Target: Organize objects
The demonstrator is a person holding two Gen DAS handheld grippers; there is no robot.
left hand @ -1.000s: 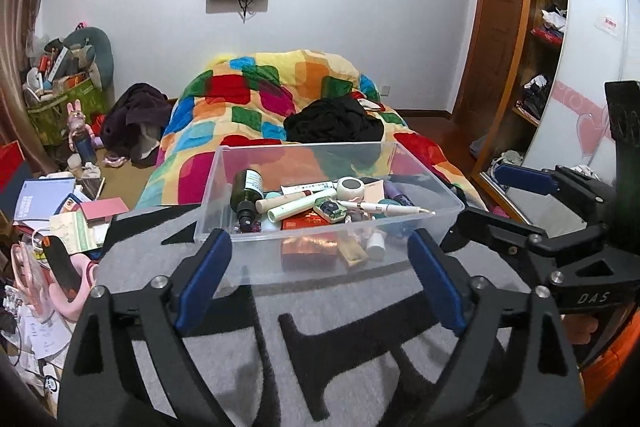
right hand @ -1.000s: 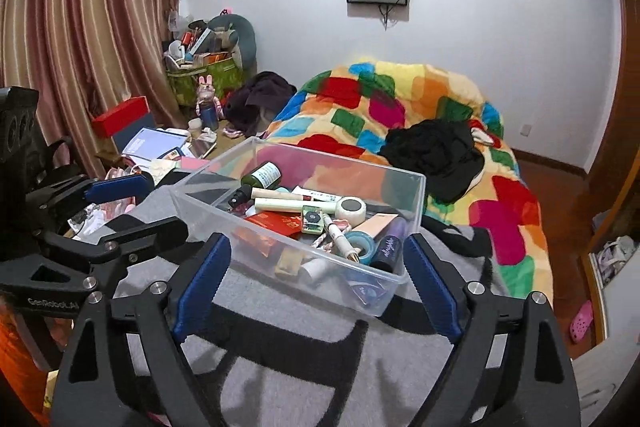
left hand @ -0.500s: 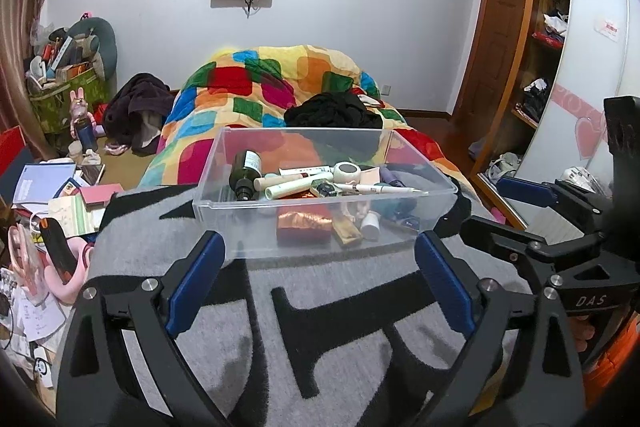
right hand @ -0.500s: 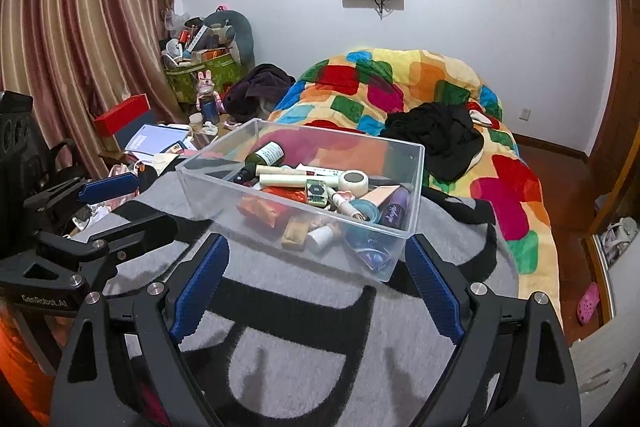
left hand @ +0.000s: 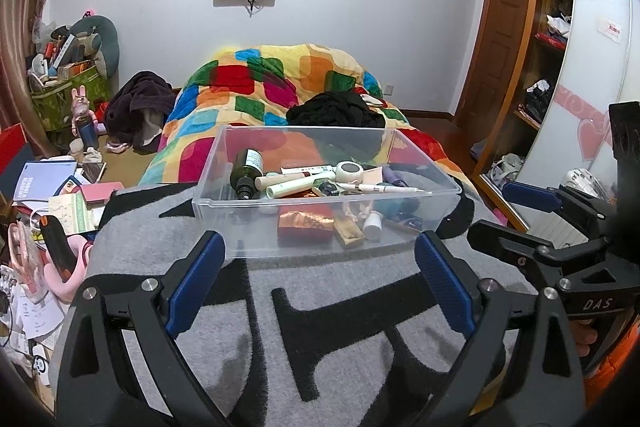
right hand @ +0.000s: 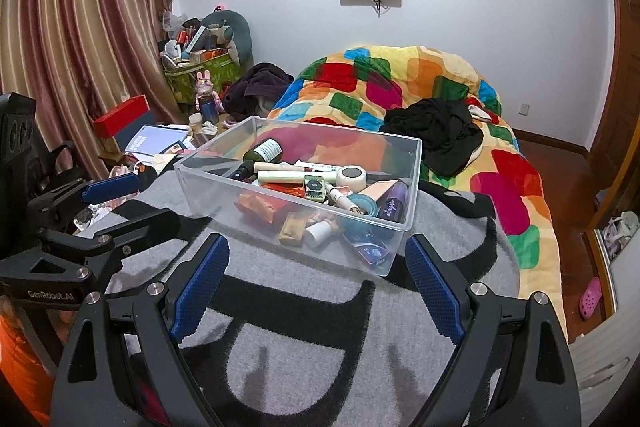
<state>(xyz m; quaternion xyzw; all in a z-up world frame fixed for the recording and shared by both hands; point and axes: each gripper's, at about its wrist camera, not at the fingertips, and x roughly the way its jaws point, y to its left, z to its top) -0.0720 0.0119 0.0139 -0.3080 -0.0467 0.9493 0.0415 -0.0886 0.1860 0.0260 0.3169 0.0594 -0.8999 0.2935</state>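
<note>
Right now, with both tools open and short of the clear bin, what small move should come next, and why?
Probably ease the right tool forward toward the bin. Both tools hang open and empty over the grey blanket, and the items, like the green bottle, lie jumbled in the bin beyond the tips.

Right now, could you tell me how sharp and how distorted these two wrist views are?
Left wrist view: sharp, but the fisheye bows the wardrobe and blacks out the corners. Right wrist view: also sharp, the curtain curving; the clear bin shows its contents without glare.
</note>
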